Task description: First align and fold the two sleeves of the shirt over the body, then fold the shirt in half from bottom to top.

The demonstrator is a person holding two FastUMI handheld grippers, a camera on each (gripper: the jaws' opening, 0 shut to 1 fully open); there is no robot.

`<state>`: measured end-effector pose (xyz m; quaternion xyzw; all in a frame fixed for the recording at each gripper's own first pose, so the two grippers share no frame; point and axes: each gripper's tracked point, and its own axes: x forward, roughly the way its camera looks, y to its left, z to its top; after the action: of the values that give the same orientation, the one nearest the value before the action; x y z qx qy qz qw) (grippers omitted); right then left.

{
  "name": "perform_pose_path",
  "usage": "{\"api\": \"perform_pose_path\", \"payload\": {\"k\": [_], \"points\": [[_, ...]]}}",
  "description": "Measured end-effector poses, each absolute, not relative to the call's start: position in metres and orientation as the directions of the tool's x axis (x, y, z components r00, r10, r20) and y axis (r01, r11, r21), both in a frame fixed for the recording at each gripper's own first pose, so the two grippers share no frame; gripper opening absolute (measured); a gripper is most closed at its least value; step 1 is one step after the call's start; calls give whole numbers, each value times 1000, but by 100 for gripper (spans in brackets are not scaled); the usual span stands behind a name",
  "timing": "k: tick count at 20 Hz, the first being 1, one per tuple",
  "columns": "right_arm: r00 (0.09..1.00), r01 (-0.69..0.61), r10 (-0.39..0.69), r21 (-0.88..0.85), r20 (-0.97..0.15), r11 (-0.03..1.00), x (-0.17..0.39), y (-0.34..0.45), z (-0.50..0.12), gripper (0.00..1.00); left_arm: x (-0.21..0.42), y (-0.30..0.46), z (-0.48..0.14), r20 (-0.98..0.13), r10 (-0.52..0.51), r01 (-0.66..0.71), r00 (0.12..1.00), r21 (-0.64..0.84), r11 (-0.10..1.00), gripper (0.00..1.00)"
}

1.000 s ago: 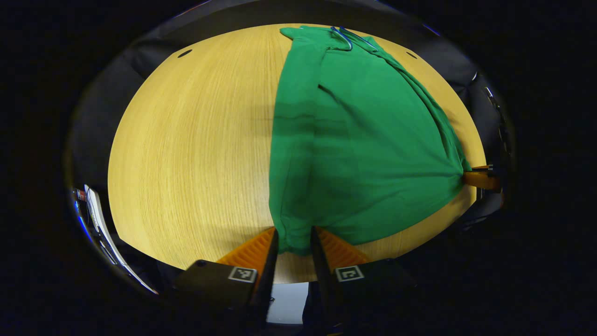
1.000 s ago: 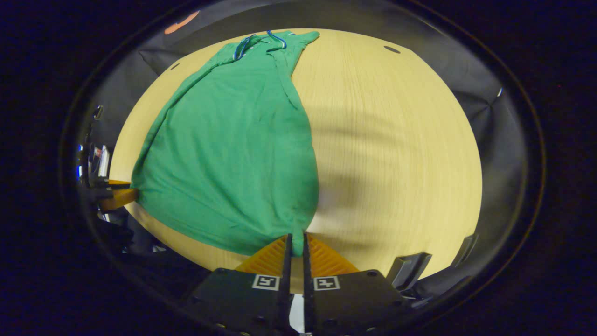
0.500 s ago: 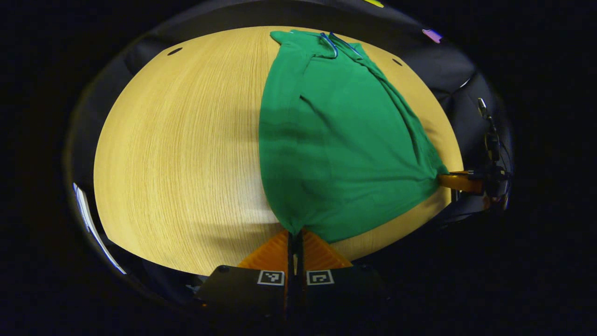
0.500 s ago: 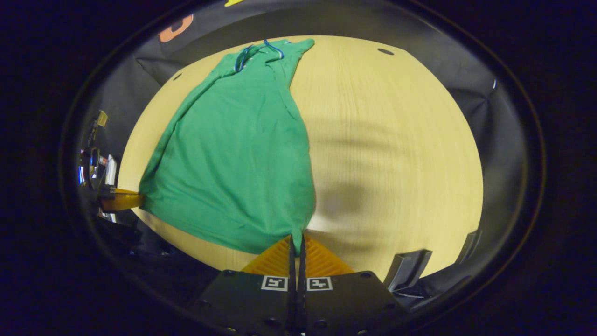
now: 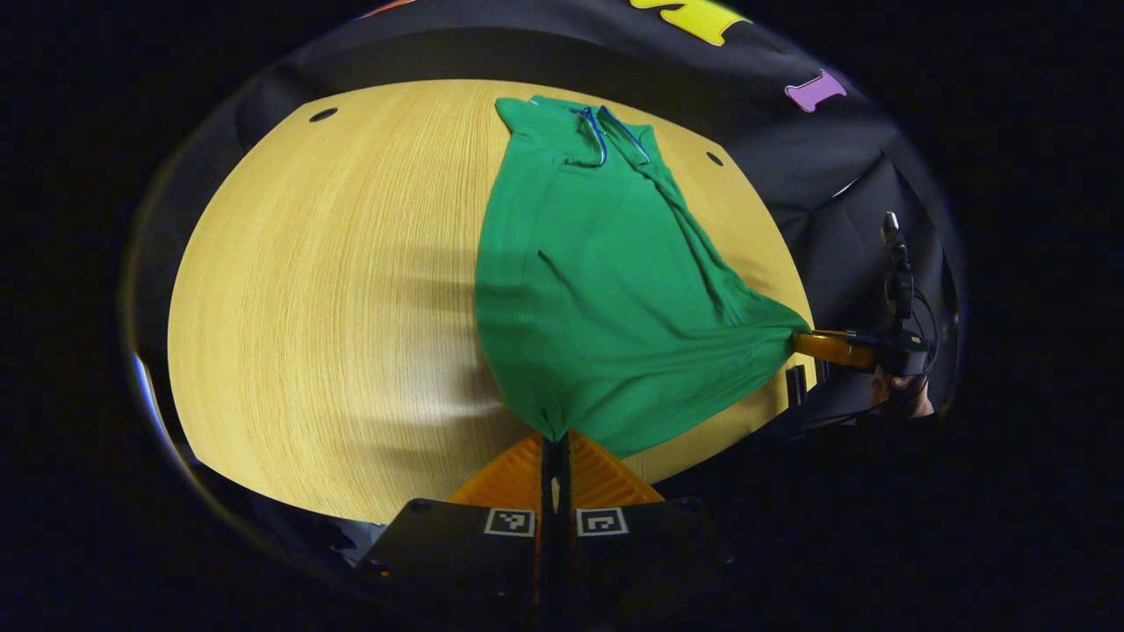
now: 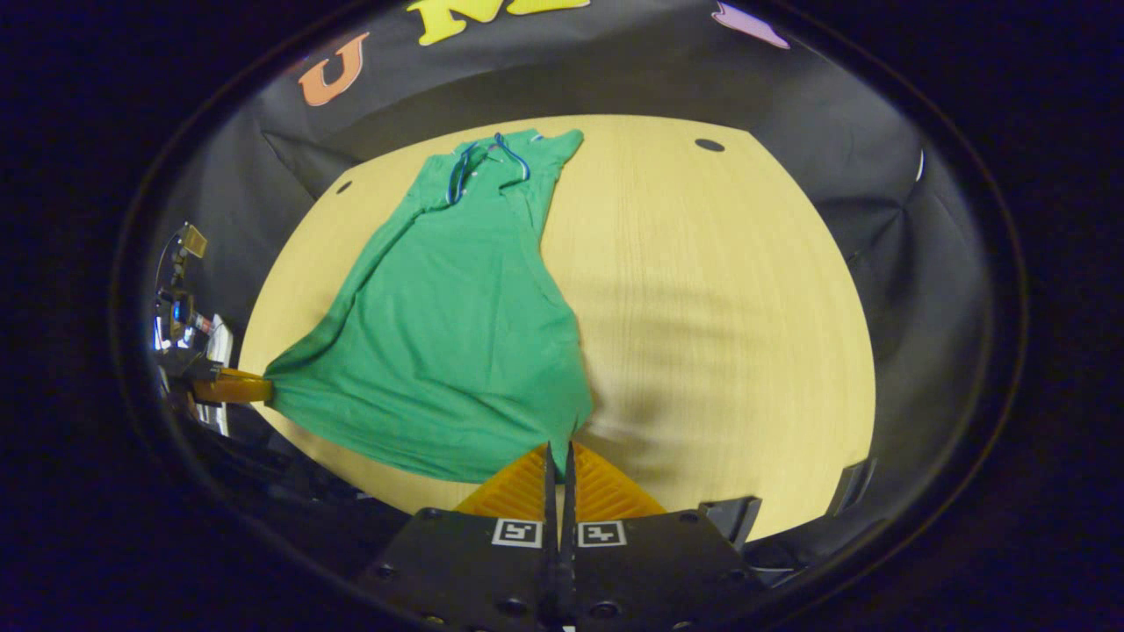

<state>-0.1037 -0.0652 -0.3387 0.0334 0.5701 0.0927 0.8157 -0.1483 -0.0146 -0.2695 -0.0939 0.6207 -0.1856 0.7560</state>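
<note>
A green shirt [image 5: 606,298] lies lengthwise on a round, light wooden table [image 5: 334,290], with its blue-trimmed collar [image 5: 601,132] toward the far edge and its bottom hem toward the near edge. Both sleeves are folded in over the body, so the garment forms a long narrow shape. In the left gripper view, the left gripper [image 5: 555,443] is closed tightly on one bottom corner of the shirt, with the fabric gathered into a point between its two fingers. The right gripper [image 5: 821,347] appears at the far right of this view, clamped on the opposite bottom corner, with a hand [image 5: 896,391] behind it. In the right gripper view, the right gripper [image 6: 558,448] has both fingers pressed together on its corner of the shirt [image 6: 457,342], and the left gripper [image 6: 237,386] appears at the left edge, gripping the other corner. The hem is stretched taut between the two grippers. Each gripper body carries two small square black-and-white marker tags [image 6: 518,532]. No readable brand, label or writing is visible on the shirt. The table has small dark holes [image 6: 708,145] near its far edge.
</note>
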Motion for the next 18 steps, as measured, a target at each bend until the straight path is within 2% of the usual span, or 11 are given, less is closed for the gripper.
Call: {"api": "perform_pose_path", "payload": {"k": [11, 18], "points": [[507, -113, 196, 161, -839, 980, -17, -67, -273, 0, -29, -11, -230, -808, -407, 267, 425, -318, 910, 3], [615, -127, 185, 135, -766, 983, 67, -59, -233, 0, 60, -9, -209, -737, -380, 234, 559, -299, 925, 3]]}}
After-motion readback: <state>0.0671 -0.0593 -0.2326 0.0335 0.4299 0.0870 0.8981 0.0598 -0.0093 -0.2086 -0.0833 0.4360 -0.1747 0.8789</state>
